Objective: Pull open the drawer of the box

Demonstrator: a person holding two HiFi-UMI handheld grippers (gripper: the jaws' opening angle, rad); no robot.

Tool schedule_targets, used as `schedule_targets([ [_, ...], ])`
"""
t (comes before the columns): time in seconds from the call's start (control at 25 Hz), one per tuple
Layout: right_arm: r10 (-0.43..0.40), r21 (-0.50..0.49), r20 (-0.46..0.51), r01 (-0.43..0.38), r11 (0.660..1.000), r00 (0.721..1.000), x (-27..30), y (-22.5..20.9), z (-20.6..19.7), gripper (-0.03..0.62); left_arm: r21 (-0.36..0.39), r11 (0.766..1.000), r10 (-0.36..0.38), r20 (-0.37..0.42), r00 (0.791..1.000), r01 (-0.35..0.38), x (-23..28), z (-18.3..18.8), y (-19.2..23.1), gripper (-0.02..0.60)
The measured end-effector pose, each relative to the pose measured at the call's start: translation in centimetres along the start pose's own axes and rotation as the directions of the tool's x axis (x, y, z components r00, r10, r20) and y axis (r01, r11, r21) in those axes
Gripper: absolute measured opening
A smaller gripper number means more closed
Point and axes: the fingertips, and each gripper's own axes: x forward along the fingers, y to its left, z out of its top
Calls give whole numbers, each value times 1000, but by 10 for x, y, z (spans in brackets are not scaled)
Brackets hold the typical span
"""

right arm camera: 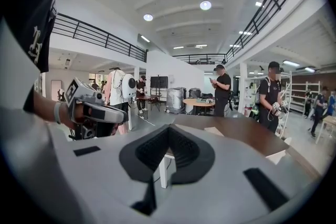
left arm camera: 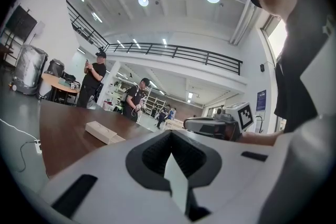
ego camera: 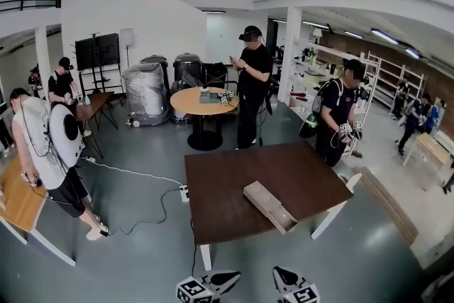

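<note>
left hand-held gripper [ego camera: 225,279], right hand-held gripper [ego camera: 284,277]: jaws together, empty; box [ego camera: 269,206] on table [ego camera: 227,188], well apart.

Dark brown rectangular table [ego camera: 234,181] on white legs, standing on a grey floor [ego camera: 128,259]. A long, flat, pale box [ego camera: 268,206] lies diagonally on its near right part. A white power strip [ego camera: 184,191] lies on the floor just left of the table.

Right gripper [right arm camera: 168,128] jaws together, seemingly empty; brown table [right arm camera: 236,131] ahead.
</note>
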Motion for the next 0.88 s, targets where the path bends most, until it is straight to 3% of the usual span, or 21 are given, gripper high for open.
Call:
schedule_targets([
  [0.44,3,25,-11,-2,1000,1000,-41,14,-21,-12,30,999,-12,-42,999,14,45,-13,-55,5],
  [0.68,-7,65,-30,9,998,1000,-78,-18,-47,-12,21,1000,8,-92,996,-6,81,-32,-90,5],
  [0.88,-12,103,31,9,995,999,-101,-53,-52,-12,55,998,12,-109,994,-6,120,-30,-109,5],
])
